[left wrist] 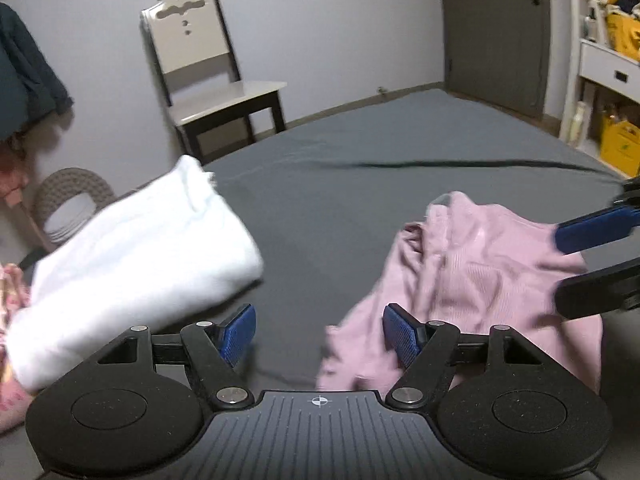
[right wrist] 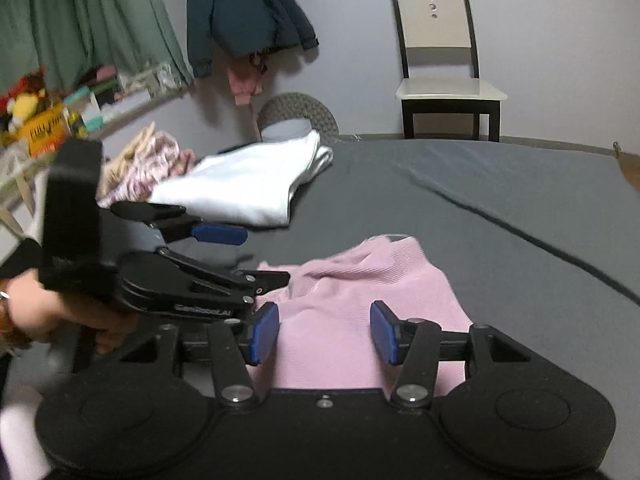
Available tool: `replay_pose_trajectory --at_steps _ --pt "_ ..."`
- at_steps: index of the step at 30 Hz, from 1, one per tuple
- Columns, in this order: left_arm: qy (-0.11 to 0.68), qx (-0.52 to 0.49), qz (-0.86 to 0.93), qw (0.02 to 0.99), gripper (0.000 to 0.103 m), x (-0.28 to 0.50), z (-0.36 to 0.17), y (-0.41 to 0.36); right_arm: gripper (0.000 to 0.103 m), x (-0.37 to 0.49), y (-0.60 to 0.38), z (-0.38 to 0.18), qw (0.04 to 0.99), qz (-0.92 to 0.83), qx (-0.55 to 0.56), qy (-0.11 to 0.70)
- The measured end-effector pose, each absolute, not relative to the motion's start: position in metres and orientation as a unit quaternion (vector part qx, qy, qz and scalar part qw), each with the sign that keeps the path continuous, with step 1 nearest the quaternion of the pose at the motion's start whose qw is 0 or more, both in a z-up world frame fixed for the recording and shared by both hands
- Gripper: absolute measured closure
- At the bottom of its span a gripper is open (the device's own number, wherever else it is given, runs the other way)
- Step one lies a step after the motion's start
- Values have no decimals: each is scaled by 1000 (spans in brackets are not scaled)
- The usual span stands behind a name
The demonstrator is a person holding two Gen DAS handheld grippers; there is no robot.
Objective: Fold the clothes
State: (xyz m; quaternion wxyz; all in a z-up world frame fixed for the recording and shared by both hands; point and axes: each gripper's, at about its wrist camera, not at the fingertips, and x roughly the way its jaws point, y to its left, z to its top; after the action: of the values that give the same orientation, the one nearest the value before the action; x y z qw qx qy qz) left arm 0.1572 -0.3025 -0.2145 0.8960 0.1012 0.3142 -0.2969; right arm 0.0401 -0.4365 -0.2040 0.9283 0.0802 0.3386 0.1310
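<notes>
A crumpled pink garment (left wrist: 480, 272) lies on the grey bed sheet (left wrist: 340, 184). My left gripper (left wrist: 320, 334) is open at the garment's near left edge, with only sheet between its blue pads. In the right wrist view the same gripper (right wrist: 256, 256) shows from the side, jaws apart, held by a hand (right wrist: 60, 312). My right gripper (right wrist: 324, 332) is open just above the pink garment (right wrist: 360, 288), with cloth showing between its pads. It enters the left wrist view (left wrist: 568, 264) at the right edge, fingers spread.
A folded white garment (left wrist: 140, 264) lies at the bed's left, with a floral one (right wrist: 148, 168) behind it. A chair (right wrist: 440, 60) stands by the wall beyond the bed. A dark jacket (right wrist: 248, 12) hangs on the wall. Shelves (left wrist: 608, 68) fill the far right.
</notes>
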Motion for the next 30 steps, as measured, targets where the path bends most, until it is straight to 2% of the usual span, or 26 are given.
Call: replay_pose_trajectory --at_steps 3,5,9,14,23,30 --pt "309 111 -296 897 32 161 -207 -301 53 36 -448 -197 926 145 92 335" --pt "301 65 -352 884 31 156 -189 -292 53 36 -453 -200 918 152 101 351" --pt "324 40 -413 850 31 155 -178 -299 54 39 -454 -216 900 170 118 383" --pt "330 59 -413 847 31 155 -186 -316 53 41 -440 -240 903 160 124 379" --pt "386 -46 -396 832 31 195 -210 -323 52 44 -426 -236 919 150 94 353" --pt "408 31 -379 830 33 212 -228 -361 52 13 -444 -203 931 167 62 319"
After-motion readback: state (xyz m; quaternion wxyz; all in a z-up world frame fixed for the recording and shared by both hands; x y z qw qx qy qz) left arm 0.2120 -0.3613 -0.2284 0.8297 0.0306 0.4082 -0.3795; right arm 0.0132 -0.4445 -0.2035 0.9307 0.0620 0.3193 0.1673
